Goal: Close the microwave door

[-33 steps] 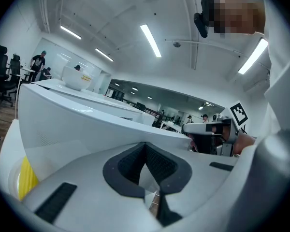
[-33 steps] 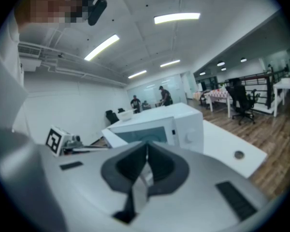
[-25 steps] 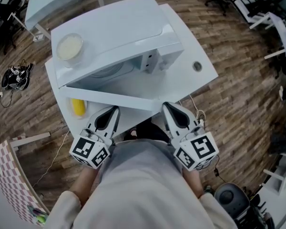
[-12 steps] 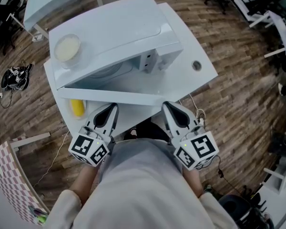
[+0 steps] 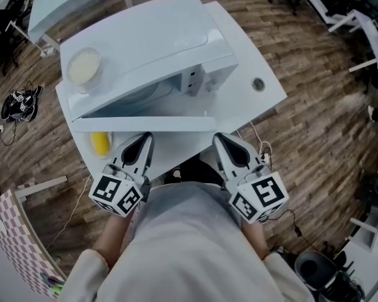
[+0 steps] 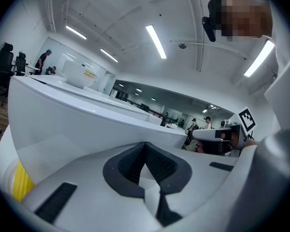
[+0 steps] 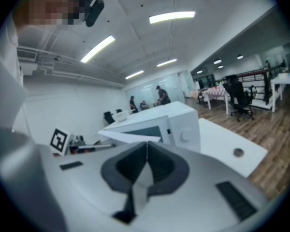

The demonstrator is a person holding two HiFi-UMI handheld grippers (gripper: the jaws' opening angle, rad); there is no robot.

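Wood-plank floor, white table [image 5: 264,99], and on it the microwave [image 5: 145,36] with a bowl [image 5: 82,67] on top. Door [image 5: 145,124] open, hinged at the left and standing out from the front toward the person, long edge lying left to right just ahead of both grippers, free end at the right. Left gripper [image 5: 142,142] and right gripper [image 5: 222,141] low at the table's near edge, pointing forward and up, each with jaws pressed together and nothing between them. Neither touching the door, as far as can be told. Left one close up against the door's outer face, toward the hinge half, with a yellow thing [image 5: 101,142] on the table just off to its left. Right one just beside the free end, so nearer the spot with the most leverage. Likely next: a flat push away from the body with the right gripper, carrying the free end back toward the control panel [image 5: 198,80].
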